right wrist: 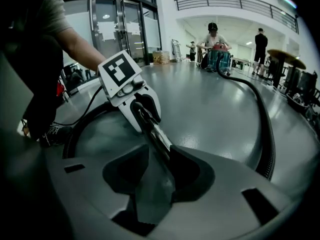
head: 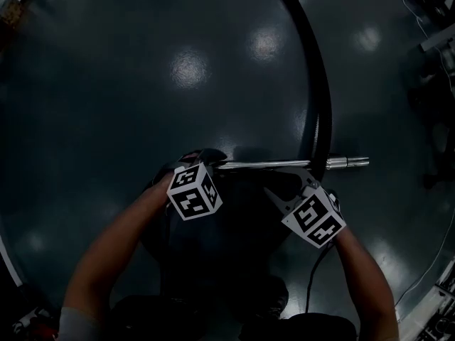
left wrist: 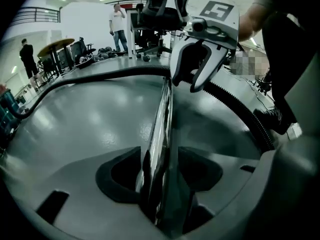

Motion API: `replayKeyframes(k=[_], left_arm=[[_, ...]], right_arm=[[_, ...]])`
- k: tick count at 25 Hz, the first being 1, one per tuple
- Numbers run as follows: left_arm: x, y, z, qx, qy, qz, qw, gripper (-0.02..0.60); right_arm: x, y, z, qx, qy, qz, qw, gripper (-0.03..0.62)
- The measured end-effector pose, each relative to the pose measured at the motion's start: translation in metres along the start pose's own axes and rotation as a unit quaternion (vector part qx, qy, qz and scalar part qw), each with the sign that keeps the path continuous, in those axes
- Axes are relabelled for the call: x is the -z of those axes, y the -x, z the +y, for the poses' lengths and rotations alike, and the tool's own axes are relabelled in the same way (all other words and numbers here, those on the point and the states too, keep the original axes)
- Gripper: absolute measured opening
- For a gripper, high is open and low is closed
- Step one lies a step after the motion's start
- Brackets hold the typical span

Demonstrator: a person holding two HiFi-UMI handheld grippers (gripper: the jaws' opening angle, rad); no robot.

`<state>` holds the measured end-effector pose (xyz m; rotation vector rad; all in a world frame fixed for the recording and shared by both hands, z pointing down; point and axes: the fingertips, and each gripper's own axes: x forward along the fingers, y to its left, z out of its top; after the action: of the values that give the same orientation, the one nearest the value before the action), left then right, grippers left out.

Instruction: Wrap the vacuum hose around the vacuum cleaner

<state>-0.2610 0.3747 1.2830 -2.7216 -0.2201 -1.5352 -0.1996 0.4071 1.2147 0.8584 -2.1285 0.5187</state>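
Two grippers low over the glossy dark grey floor, both astride the slim chrome metal wand that lies flat on it.

- Left gripper: jaws well apart. The wand passes between them with a gap on either side, so there is no grip.
- Right gripper: jaws part-way open. The wand rests against one jaw only and is not clamped.
- Long black ribbed vacuum hose: joins the wand near the right gripper, then sweeps away across the floor in one wide arc, fully uncoiled.
- Vacuum cleaner: apparently the teal drum with a red top, far off at the hose's other end beside a seated person.

Judgement: wrapping has not begun, and the wand end is loose on the floor. The next move calls for closing firmly on the wand or on the hose near it. That end then has to be carried to the drum, gathering slack so the hose neither kinks nor drags.
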Motion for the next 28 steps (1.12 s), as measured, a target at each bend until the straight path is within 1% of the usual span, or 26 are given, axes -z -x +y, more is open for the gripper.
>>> replayKeyframes(k=[5,8,10,13,16,23,26,28], left_arm=[[0.008,-0.015,0.006,0.009,-0.019,0.033,0.9992,0.224],[0.009,-0.019,0.006,0.023,-0.013,0.045,0.9986,0.221],[0.008,-0.017,0.007,0.019,-0.017,0.050,0.9984,0.190],[0.005,-0.014,0.006,-0.007,-0.035,0.056,0.9978,0.184],[0.003,-0.005,0.012,-0.033,-0.039,0.064,0.9966,0.184],[0.028,0.033,0.038,-0.087,0.007,0.085,0.9925,0.183],[0.039,0.051,0.044,-0.112,0.017,0.090,0.9894,0.181],[0.046,0.064,0.046,-0.129,0.026,0.092,0.9870,0.181]], right_arm=[[0.004,-0.008,0.003,-0.013,-0.016,0.008,1.000,0.112],[0.009,-0.010,0.008,-0.024,-0.015,0.015,0.999,0.112],[0.012,-0.010,0.008,-0.024,-0.001,0.024,0.999,0.112],[0.021,-0.006,0.003,-0.013,0.006,0.039,0.999,0.112],[0.027,-0.002,-0.004,-0.002,0.009,0.053,0.999,0.112],[0.028,0.002,-0.029,0.026,0.004,0.061,0.998,0.112],[0.036,0.000,-0.040,0.049,0.035,0.096,0.994,0.112],[0.043,-0.001,-0.043,0.054,0.041,0.113,0.991,0.112]])
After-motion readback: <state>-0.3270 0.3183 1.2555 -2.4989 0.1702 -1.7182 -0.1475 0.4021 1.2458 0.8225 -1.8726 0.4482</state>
